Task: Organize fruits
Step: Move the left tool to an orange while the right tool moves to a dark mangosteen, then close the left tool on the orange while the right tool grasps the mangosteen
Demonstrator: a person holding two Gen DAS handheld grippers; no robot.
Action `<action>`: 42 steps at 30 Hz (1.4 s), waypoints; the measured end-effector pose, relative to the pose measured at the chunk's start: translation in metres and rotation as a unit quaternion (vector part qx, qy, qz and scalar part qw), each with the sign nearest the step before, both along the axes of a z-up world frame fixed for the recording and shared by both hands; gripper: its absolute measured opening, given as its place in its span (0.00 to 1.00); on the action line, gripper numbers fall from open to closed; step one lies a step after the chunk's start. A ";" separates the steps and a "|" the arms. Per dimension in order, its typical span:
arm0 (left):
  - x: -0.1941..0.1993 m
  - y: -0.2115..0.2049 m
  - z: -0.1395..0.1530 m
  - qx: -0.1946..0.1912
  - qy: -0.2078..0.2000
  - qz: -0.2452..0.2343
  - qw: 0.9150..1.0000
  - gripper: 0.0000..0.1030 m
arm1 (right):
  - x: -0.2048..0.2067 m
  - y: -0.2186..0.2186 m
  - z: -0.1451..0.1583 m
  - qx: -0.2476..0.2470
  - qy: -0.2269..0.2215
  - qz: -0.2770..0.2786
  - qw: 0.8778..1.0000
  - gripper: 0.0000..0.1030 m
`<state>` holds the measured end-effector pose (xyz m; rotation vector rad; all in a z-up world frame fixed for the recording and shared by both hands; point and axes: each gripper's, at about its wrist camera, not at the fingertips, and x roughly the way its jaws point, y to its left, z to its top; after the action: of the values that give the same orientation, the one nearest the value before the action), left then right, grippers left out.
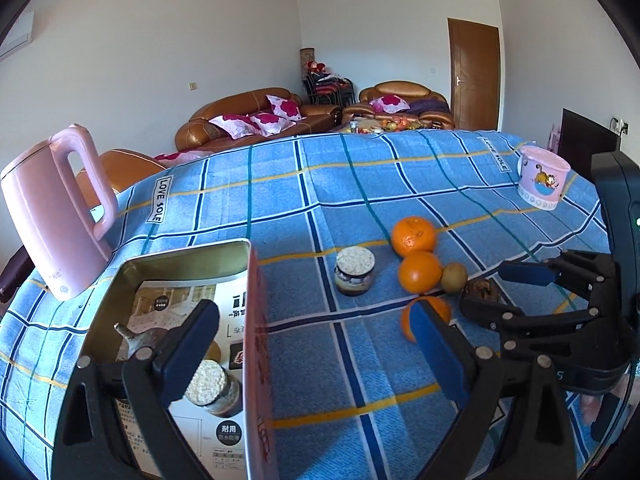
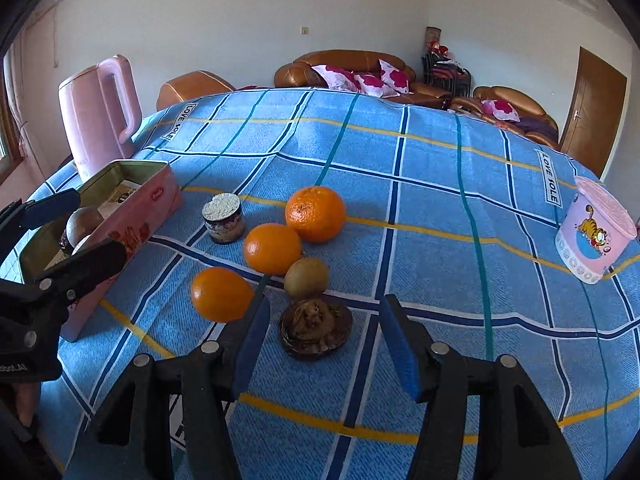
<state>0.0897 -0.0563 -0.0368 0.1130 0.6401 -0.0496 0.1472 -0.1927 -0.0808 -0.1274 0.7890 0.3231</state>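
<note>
Now the fruit waits in a loose cluster mid-table on the blue checked cloth: three oranges, the far one, the middle one and the near one, with a kiwi touching the middle orange. Just nearer sits a brown dried fruit. The right gripper hovers over that brown fruit, jaws partly apart and holding nothing. The left gripper stands wide and empty, one finger above the open pink tin at the left, which already holds a dark round fruit and a jar. A second jar stands beside the tin. The step in hand looks like fetching the next piece; that calls for lowering the right jaws around the brown fruit and closing gently.
</note>
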 end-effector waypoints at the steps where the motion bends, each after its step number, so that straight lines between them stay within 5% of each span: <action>1: 0.002 0.000 -0.001 0.000 0.003 0.000 1.000 0.95 | 0.002 0.001 -0.002 -0.001 0.008 0.002 1.000 0.57; 4: 0.006 -0.001 -0.004 -0.004 0.009 -0.001 1.000 0.95 | 0.004 0.003 -0.007 0.001 0.024 0.009 1.000 0.55; 5: 0.006 -0.001 -0.005 -0.005 0.011 -0.002 1.000 0.95 | 0.005 0.003 -0.008 -0.001 0.029 0.007 1.000 0.44; 16: 0.018 -0.025 -0.013 -0.014 0.036 -0.042 0.998 0.93 | -0.003 -0.014 0.009 0.007 -0.027 -0.042 0.999 0.43; 27: 0.039 -0.048 -0.037 -0.048 0.114 -0.087 0.989 0.67 | 0.009 -0.040 0.007 0.038 -0.015 -0.077 0.996 0.43; 31: 0.043 -0.055 -0.042 -0.054 0.134 -0.110 0.983 0.40 | 0.009 -0.037 0.007 0.035 -0.014 -0.072 0.997 0.43; 42: 0.033 -0.046 -0.031 -0.062 0.096 -0.096 0.989 0.38 | 0.001 -0.034 0.012 0.048 -0.037 -0.045 0.997 0.43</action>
<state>0.1231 -0.1026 -0.0676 0.0492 0.8147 -0.2898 0.1482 -0.2270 -0.0687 -0.0134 0.7030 0.2688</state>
